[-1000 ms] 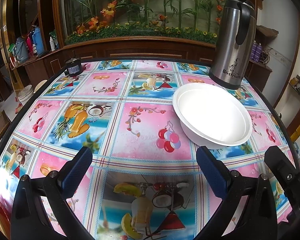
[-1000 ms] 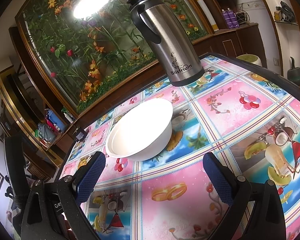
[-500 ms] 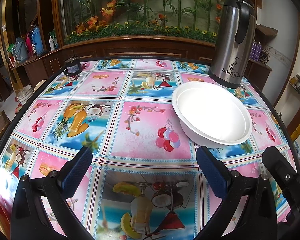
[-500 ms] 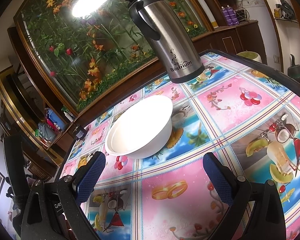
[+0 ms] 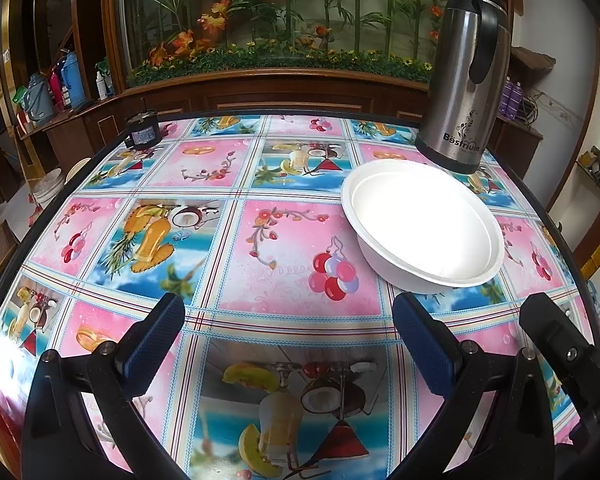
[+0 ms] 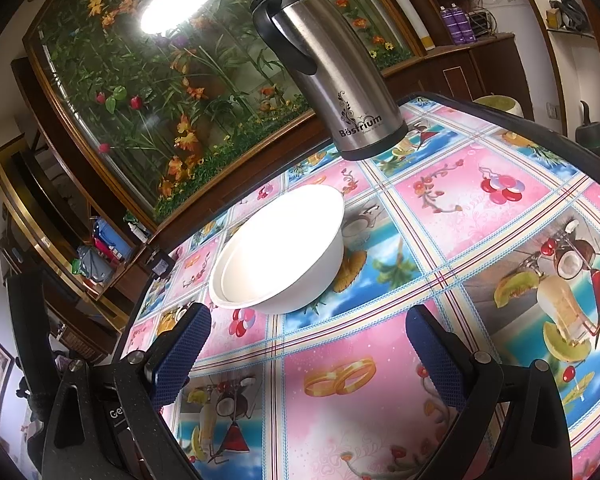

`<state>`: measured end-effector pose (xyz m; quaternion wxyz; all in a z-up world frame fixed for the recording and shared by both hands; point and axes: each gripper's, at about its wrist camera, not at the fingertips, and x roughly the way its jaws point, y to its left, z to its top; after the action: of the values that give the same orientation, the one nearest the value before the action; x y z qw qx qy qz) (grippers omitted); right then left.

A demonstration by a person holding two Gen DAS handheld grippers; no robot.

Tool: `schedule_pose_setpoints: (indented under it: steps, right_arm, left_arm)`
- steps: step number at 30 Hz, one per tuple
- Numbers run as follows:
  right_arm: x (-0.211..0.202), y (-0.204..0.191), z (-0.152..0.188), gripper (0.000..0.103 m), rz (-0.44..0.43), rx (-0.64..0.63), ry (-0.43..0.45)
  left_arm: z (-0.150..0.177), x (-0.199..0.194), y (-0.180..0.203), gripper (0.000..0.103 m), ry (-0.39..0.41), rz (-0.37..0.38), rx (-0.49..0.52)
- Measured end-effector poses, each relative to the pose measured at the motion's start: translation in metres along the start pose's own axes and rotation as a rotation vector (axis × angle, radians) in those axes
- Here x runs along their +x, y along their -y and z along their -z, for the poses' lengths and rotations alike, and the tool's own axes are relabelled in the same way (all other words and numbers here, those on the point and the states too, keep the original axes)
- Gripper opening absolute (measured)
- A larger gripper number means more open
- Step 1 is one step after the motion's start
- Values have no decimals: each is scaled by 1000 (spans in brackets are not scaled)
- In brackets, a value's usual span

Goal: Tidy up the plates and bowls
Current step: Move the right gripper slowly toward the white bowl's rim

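Left wrist view: I read the left gripper (image 5: pixel 288 332) as level above the near part of the desk (image 5: pixel 236 184), pointing across it; its jaws stand wide apart and released, with nothing between the blue pads (image 5: pixel 154 344); only the patterned cloth shows in the gap. The white bowl (image 5: pixel 422 226) rests upright on the desk ahead and to the right of the gripper, well clear of both fingers; the right-hand finger tip lies just below the bowl's near rim in the frame, apart from it. A second rim line shows inside the bowl; I cannot tell whether this is one bowl or two nested. The steel flask (image 5: pixel 462 80) stands just behind the bowl, at the far right of the desk. A small black device (image 5: pixel 142 130) sits at the far left edge. The black frame at the lower right is part of the other gripper's body.

Right wrist view: I read the right gripper (image 6: pixel 304 356) as rolled, so the desk (image 6: pixel 460 208) appears tilted; its jaws are released and wide, holding nothing. The bowl (image 6: pixel 284 248) lies ahead and slightly left of centre, near the left finger tip, not touching. The flask (image 6: pixel 340 76) stands beyond the bowl, apart from it.
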<state>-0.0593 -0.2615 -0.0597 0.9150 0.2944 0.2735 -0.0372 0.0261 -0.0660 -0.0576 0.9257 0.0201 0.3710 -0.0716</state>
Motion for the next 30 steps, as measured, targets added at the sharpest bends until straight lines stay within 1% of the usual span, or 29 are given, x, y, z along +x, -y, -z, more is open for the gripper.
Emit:
schedule_pose_setpoints:
  steps: [8, 20, 30]
  right_arm:
    - [2, 2, 0, 99, -3, 15, -10]
    - [5, 10, 0, 99, -8, 69, -35]
    - [5, 11, -1, 99, -6, 73, -35]
  left_arm:
    - [1, 2, 0, 103, -9, 0, 3]
    - [1, 3, 0, 103, -23, 2, 6]
    - [1, 5, 1, 103, -31, 1, 8]
